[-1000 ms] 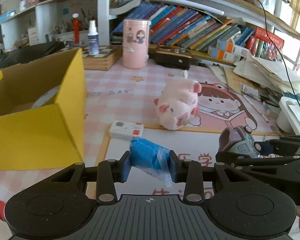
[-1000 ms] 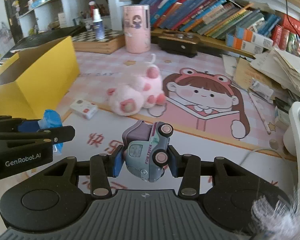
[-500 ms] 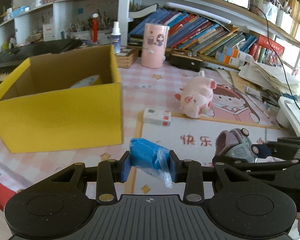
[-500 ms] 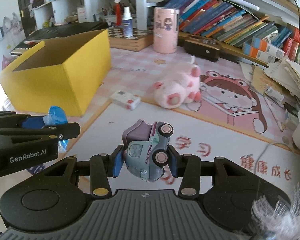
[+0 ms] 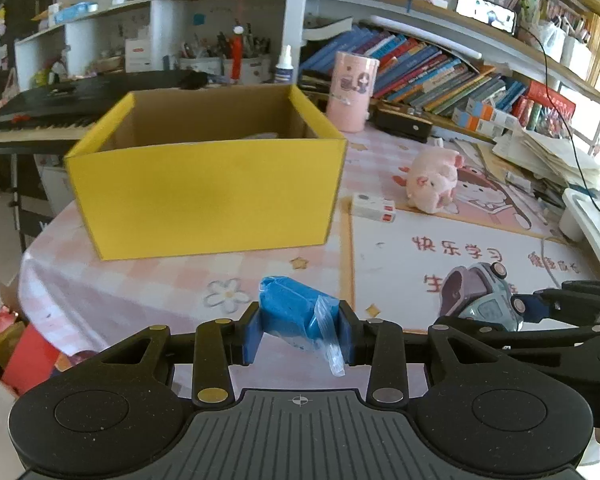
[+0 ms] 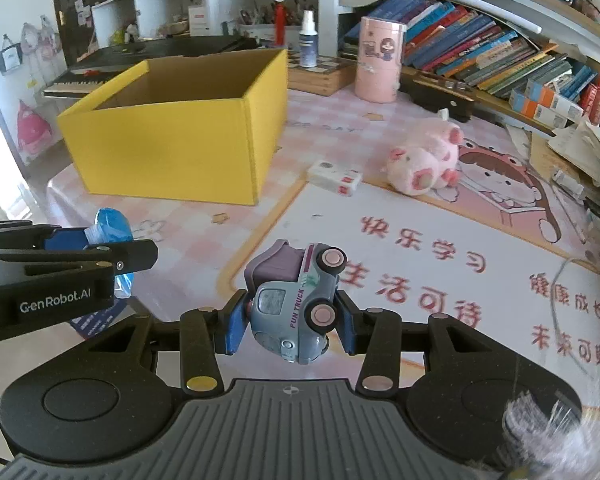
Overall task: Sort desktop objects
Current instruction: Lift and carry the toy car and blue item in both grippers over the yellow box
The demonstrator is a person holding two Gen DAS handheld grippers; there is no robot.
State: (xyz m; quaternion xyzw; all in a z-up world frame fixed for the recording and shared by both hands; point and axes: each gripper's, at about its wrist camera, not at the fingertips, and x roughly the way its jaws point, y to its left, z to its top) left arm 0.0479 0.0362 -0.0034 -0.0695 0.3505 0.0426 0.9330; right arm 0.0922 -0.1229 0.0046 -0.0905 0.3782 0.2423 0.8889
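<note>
Blue, plastic-wrapped packet (image 5: 296, 316) sits clamped between the pads of the left gripper (image 5: 299, 330), and the right gripper (image 6: 287, 322) is clamped on a grey toy truck (image 6: 296, 300), both held above the table (image 5: 140, 280) short of the yellow box (image 5: 204, 196). Only the left view shows something pale inside the box, mostly hidden by its wall; the right view shows the truck's lettering.

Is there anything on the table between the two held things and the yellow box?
Nothing visible. Only bare tablecloth lies between the blue packet, the toy truck and the yellow box, whose top is open.
</note>
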